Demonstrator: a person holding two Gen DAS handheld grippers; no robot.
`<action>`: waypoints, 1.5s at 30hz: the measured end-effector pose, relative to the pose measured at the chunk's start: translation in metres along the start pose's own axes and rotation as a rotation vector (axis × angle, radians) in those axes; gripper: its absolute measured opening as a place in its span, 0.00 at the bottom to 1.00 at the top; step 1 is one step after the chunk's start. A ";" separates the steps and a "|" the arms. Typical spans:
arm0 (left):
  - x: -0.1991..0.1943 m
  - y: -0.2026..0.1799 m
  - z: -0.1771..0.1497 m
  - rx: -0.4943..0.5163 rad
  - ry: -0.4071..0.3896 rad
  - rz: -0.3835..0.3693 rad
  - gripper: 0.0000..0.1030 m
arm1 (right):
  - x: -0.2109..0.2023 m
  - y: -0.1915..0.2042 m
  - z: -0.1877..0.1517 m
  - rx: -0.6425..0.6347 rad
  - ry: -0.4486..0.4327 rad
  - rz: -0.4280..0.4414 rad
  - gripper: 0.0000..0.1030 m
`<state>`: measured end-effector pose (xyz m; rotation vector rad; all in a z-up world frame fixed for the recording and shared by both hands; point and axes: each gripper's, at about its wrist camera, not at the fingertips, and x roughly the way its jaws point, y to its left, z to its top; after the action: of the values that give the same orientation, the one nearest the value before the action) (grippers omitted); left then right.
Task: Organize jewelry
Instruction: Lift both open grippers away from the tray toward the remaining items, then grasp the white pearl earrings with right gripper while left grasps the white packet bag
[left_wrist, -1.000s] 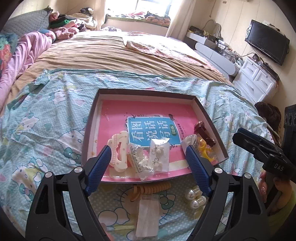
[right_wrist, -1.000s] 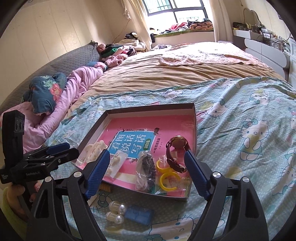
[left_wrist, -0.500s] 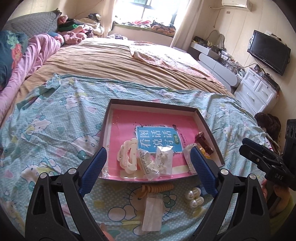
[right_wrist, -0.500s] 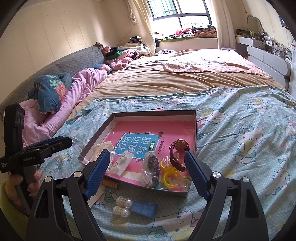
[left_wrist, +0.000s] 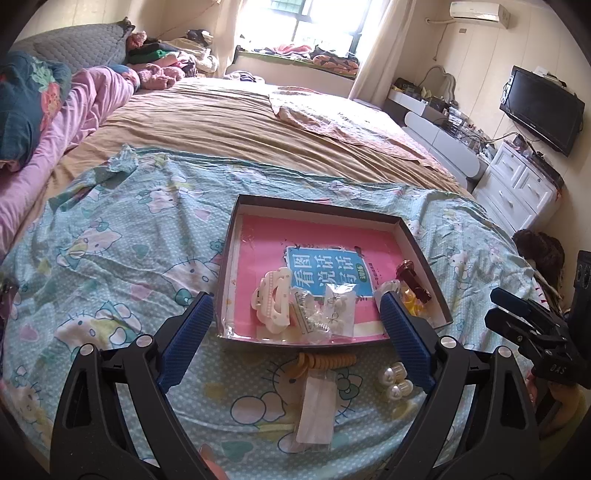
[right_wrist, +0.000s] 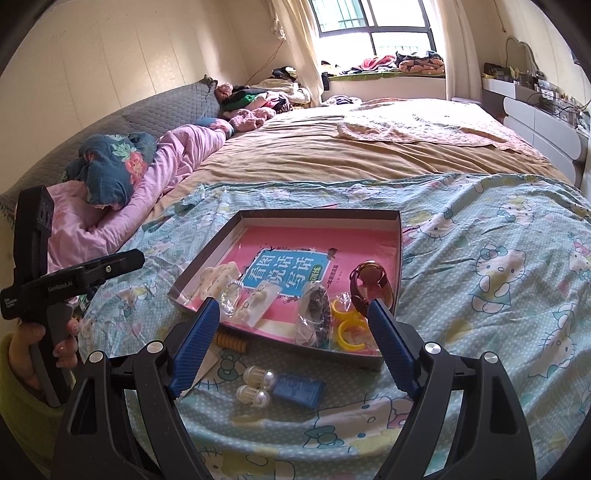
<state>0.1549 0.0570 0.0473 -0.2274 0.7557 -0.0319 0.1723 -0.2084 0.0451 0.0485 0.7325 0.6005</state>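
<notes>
Both grippers released, holding nothing: left gripper (left_wrist: 297, 334), right gripper (right_wrist: 293, 345), above the bed's near edge. Tray (left_wrist: 325, 212) on the bedsheet (left_wrist: 110, 258) holds hair clip (left_wrist: 271, 301), watch (right_wrist: 369, 282), yellow rings (right_wrist: 349, 328). Pearl earrings (right_wrist: 256, 386), blue box (right_wrist: 301, 389) and coil tie (left_wrist: 325, 362) lie near of the tray.

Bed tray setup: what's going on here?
A person is sorting jewelry into a shallow box on the bed. Both hand-held grippers, left and right, hover open and empty. The watch and white hair claw are boxed; the pearl pieces and orange coil tie lie outside.
</notes>
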 end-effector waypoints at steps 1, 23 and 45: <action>-0.001 0.000 -0.001 0.002 0.001 0.002 0.82 | 0.000 0.001 -0.001 -0.002 0.004 0.001 0.79; -0.010 0.008 -0.025 0.003 0.014 0.050 0.82 | 0.006 0.032 -0.038 -0.055 0.107 0.057 0.65; 0.005 -0.002 -0.077 0.102 0.125 0.097 0.82 | 0.035 0.046 -0.078 -0.047 0.240 0.108 0.41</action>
<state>0.1060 0.0398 -0.0102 -0.0921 0.8861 0.0072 0.1196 -0.1643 -0.0235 -0.0284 0.9526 0.7344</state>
